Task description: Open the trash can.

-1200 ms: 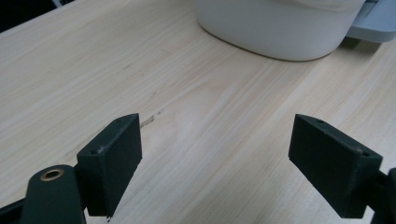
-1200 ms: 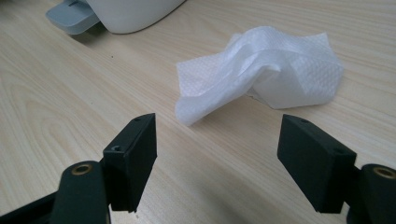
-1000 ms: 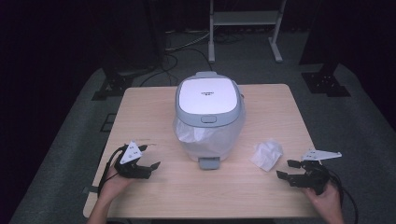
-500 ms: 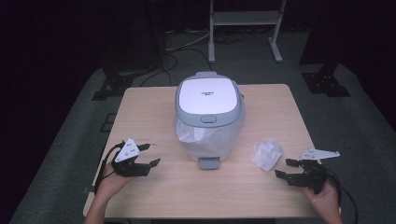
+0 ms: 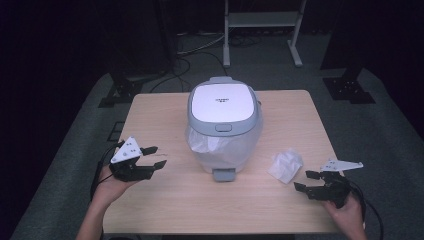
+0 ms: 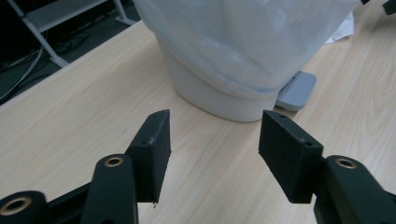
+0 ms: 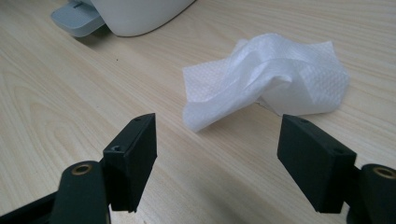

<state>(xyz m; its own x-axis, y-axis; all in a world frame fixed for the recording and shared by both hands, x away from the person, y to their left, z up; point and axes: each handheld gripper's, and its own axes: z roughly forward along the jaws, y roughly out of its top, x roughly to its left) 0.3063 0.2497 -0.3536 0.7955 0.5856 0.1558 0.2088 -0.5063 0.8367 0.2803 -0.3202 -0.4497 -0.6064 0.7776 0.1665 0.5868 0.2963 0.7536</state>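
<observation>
Pedal bin (image 5: 223,125) mid-table, lid shut, white liner bag hanging out its front. Crumpled tissue (image 5: 285,164) lies right of bin. Left gripper (image 5: 154,157) left of bin, jaws wide, empty. Right gripper (image 5: 306,181) beyond tissue, jaws wide, empty.

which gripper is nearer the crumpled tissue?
The right gripper: the crumpled tissue lies just ahead of its open jaws. The left gripper is across the bin.
</observation>
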